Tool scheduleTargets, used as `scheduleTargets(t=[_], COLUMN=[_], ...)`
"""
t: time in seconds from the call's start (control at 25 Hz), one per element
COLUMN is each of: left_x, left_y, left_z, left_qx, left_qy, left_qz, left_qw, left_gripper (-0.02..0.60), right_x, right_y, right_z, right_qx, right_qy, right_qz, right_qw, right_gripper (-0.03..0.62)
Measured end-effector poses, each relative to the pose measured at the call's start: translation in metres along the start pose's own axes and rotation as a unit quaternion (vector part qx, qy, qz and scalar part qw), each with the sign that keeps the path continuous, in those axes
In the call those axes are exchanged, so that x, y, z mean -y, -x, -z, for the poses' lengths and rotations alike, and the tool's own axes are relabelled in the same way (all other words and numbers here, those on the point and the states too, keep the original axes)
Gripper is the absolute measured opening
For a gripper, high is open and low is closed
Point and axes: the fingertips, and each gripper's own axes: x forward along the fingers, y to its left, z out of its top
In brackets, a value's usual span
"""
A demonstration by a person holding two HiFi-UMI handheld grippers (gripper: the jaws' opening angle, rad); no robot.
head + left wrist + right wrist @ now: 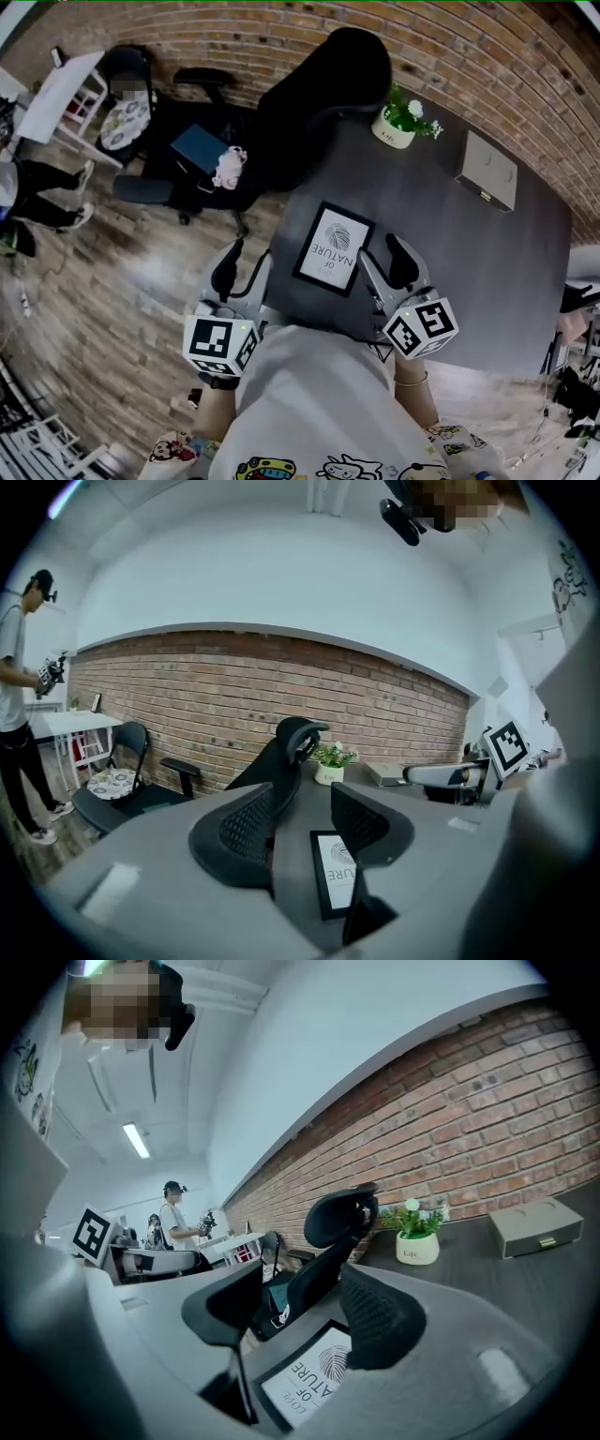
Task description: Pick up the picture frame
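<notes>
The black-framed picture with a white print of a fingerprint and the words "LOVE OF NATURE" (334, 247) lay flat on the dark grey table (469, 272), close to its near edge and turned slightly askew. It sat between the two grippers, and neither had hold of it.

The left gripper (242, 272) hung just beyond the table's left edge, beside the frame. Its black ribbed jaws stood wide apart with nothing between them; in the left gripper view the frame (336, 869) showed through the gap, farther along the tabletop. The right gripper (384, 267) was over the table just beside the frame's right side. Its jaws were likewise spread wide and empty, with the frame (309, 1372) lying below and between them in its own view.

Farther back on the table stood a small green plant with white flowers in a white pot (403, 122), and a flat grey box (487, 169) lay well to its right. A black high-backed office chair (319, 84) stood at the table's far left corner, in front of a red brick wall (234, 23). A person in a white shirt (14, 696) stood well off, by a white table (61, 89).
</notes>
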Motion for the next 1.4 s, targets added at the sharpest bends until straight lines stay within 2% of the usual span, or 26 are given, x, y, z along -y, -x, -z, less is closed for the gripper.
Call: scheduleTargets(t=[0.32,0.8,1.16,1.4], left_x=[0.018,0.034,0.047,0.052], left_y=[-0.048,-0.090,-0.103,-0.111], left_z=[-0.008,-0.006,0.015,0.039], left_qx=[-0.018,-0.049,-0.081,-0.110], left_qy=[-0.024,-0.043,-0.045,-0.043], left_qz=[0.085,0.192,0.228,0.232], left_qw=[0.9960,0.9792,0.9692,0.9655], left_gripper=[0.201,0.198,0.199,0.199], right_x=[0.024,0.032,0.038,0.042], right_y=[0.010,0.019,0.025,0.023], right_z=[-0.002,0.004,0.027,0.047], right_qx=[0.014,0.019,-0.001,-0.020], right_qy=[-0.018,-0.041,-0.068,-0.084], right_qz=[0.066,0.148,0.176,0.176], right_qw=[0.998,0.988,0.982,0.981], right_gripper=[0.255,0.255,0.255,0.255])
